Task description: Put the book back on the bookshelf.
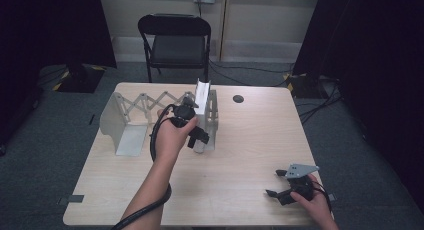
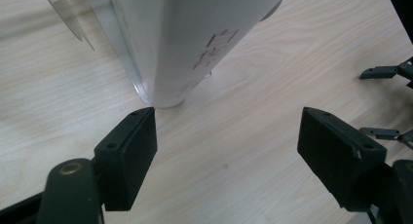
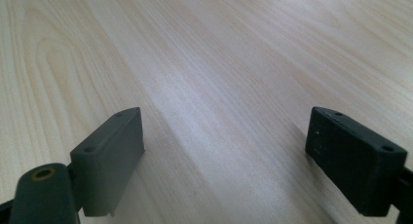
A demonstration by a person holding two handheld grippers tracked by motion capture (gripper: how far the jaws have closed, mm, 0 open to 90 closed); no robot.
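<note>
Left gripper [image 1: 196,136]: frame centre, forearm angled up from the bottom edge, jaws apart, holding nothing
White object [image 2: 195,44]: upright in the rack [image 1: 120,121], just above the left jaw
Right gripper [image 1: 280,184]: lower right, jaws wide, empty

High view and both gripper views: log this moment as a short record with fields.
surface: light wooden table
object: white expandable rack with a white book standing at its right end
left gripper: open, right at the book's bottom corner, nothing between its jaws
right gripper: open, low over bare table near the front right
background: black folding chair
</note>
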